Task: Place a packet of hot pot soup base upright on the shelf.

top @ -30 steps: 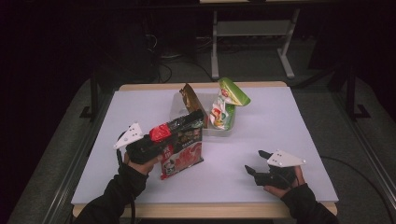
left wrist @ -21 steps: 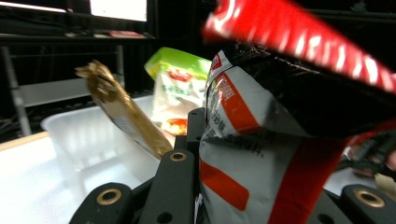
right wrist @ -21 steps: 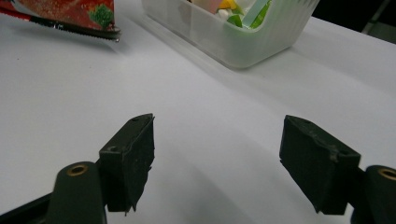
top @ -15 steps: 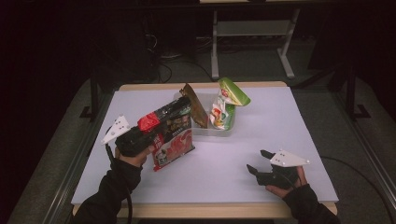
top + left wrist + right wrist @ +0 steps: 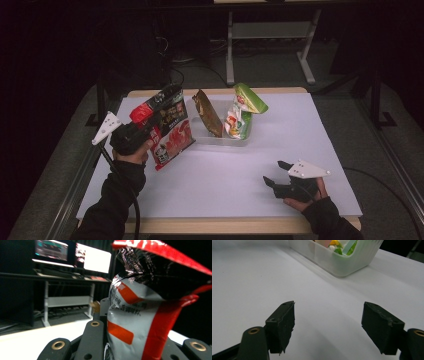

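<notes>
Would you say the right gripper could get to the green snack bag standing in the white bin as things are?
Probably yes: the right gripper is open and empty, bare table lies between it and the white bin, and the green snack bag sticks up above the rim.

Red snack bag (image 5: 160, 302) cut off at the top, right and bottom edges of the left gripper view, hiding the far jaw; translucent tray (image 5: 342, 258) cropped at the right gripper view's top edge; print on the green packet (image 5: 240, 117) too small to read.
</notes>
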